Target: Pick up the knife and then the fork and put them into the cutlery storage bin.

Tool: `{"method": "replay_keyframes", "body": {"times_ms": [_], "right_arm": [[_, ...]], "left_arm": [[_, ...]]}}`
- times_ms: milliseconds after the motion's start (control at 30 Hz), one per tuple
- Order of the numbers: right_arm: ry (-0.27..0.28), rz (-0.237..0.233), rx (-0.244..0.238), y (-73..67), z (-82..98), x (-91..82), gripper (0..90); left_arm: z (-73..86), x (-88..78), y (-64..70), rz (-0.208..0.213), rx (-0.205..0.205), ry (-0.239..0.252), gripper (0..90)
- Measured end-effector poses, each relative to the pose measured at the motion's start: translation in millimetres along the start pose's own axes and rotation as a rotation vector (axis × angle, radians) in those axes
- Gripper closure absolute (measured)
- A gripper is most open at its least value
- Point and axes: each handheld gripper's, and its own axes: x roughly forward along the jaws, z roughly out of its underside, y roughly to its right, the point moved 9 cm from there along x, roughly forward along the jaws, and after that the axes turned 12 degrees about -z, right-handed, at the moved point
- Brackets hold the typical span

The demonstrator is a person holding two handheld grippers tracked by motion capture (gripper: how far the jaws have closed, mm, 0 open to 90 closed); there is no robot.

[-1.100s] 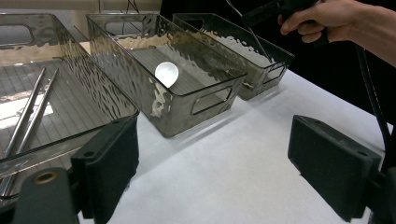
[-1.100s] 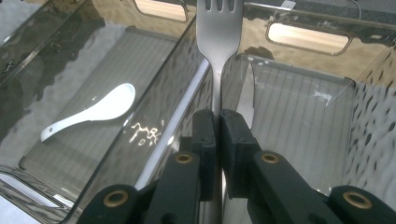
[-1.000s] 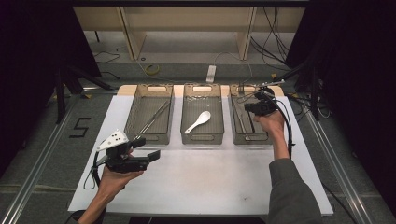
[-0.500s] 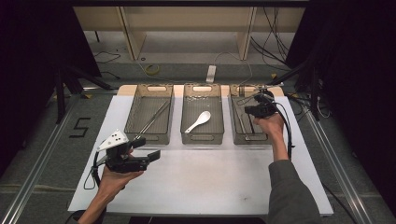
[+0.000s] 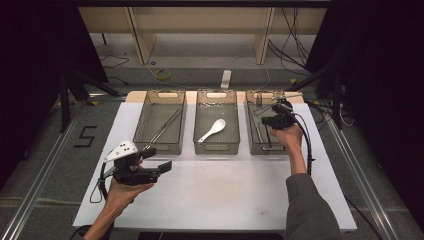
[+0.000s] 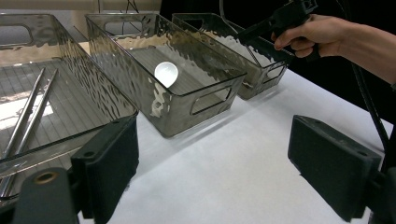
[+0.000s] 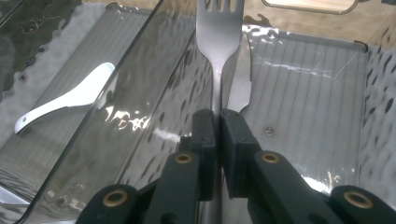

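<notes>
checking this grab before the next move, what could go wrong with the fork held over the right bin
The right gripper pinches the fork by its thin handle alone, so it could swivel or slip out. A knife lies in the right bin just beneath the fork, and lowering it might knock or land across the knife. The bin's wall stands close on the spoon's side and may catch the tines.

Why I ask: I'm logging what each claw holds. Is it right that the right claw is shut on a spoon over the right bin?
Not quite: the right claw is shut on a fork, not a spoon, as the right gripper view shows. It is over the right bin.
</notes>
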Motion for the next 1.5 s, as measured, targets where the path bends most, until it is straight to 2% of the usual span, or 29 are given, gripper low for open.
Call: {"method": "replay_keyframes", "body": {"times_ms": [233, 367, 433, 533, 633, 767, 833, 967, 1133, 1333, 1500], "right_arm": [[-0.004, -0.002, 0.018, 1.1, 1.0, 2.3, 84.7], [-0.023, 0.018, 0.017, 2.4, 3.0, 5.1, 84.0], [-0.038, 0.018, 0.034, 3.3, 5.4, 7.1, 82.9], [-0.013, 0.023, 0.047, 3.6, 2.8, 4.4, 77.7], [-0.017, 0.030, 0.026, 1.6, 0.3, -0.6, 75.3], [0.005, -0.006, 0.016, -3.2, -1.8, -8.9, 65.1], [0.015, -0.009, 0.008, -5.9, -1.0, -12.7, 62.4], [0.029, -0.042, -0.014, -16.9, 1.8, -19.5, 51.4], [0.056, -0.090, -0.047, -35.0, 7.9, -28.5, 43.3], [0.117, -0.164, -0.086, -60.0, 17.7, -35.9, 39.2], [0.158, -0.200, -0.128, -81.2, 29.1, -43.1, 36.1]], "left_arm": [[0.1, 0.4, -0.1, 0.001, -0.002, -0.001, 15.7], [-0.2, -0.1, 0.0, 0.003, -0.003, -0.001, 15.7], [-0.1, -0.2, 0.0, 0.004, -0.004, -0.001, 15.7], [0.1, 0.0, 0.1, 0.005, -0.005, -0.002, 15.7], [0.1, 0.2, 0.5, 0.012, -0.010, -0.003, 15.7], [-0.1, 0.5, 0.6, 0.013, -0.015, -0.001, 15.7], [0.1, 0.5, 0.7, 0.015, -0.012, -0.003, 15.7], [0.9, 0.7, 1.2, 0.016, -0.011, -0.007, 15.7], [1.8, 2.0, 2.6, 0.025, -0.009, -0.015, 15.7], [1.7, 1.5, 2.6, 0.034, -0.021, -0.014, 15.7], [2.2, 2.2, 3.2, 0.035, -0.017, -0.018, 15.7]]}}
